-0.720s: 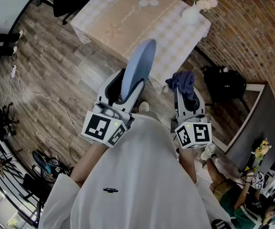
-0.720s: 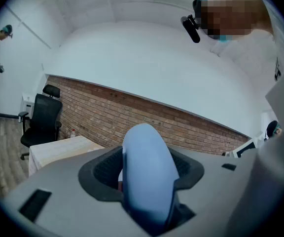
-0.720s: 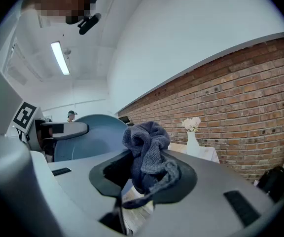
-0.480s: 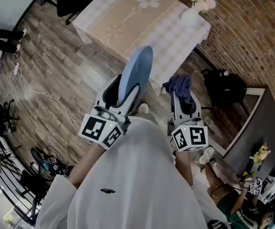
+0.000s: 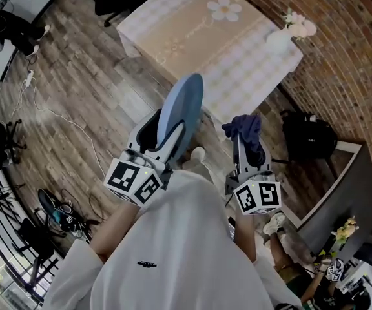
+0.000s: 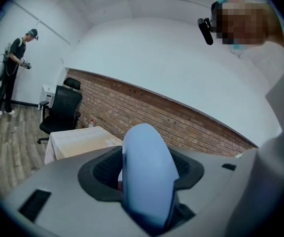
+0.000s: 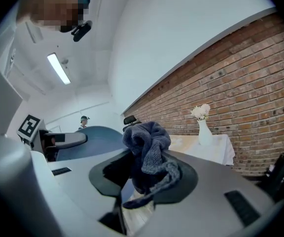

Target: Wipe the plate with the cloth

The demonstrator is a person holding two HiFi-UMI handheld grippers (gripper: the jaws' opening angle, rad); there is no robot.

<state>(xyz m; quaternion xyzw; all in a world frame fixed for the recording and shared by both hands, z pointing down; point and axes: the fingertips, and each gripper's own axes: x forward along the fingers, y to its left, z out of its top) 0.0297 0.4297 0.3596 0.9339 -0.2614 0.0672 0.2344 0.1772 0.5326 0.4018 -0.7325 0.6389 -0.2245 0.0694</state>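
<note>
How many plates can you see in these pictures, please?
1: the blue plate, on edge, clamped in the left gripper. None shows on the table; others may be hidden.

Open air separates the plate (image 5: 181, 108) in the left tongs (image 5: 162, 134) from the cloth (image 5: 244, 126) in the right tongs (image 5: 249, 148). Ahead, a white vase (image 5: 281, 39) stands at a corner of the surface (image 5: 199, 44); a black bag (image 5: 307, 134) blocks the floor (image 5: 95, 89) beside it.

The plate (image 5: 181, 108) stands on edge between the jaws of the left gripper (image 5: 165, 133), just left of the cloth (image 5: 245, 126) bunched in the right gripper (image 5: 250, 142). Ahead of both lies the table (image 5: 192, 37), with 1 vase (image 5: 281, 39) at its right corner, beside the brick wall (image 5: 354, 57).
</note>
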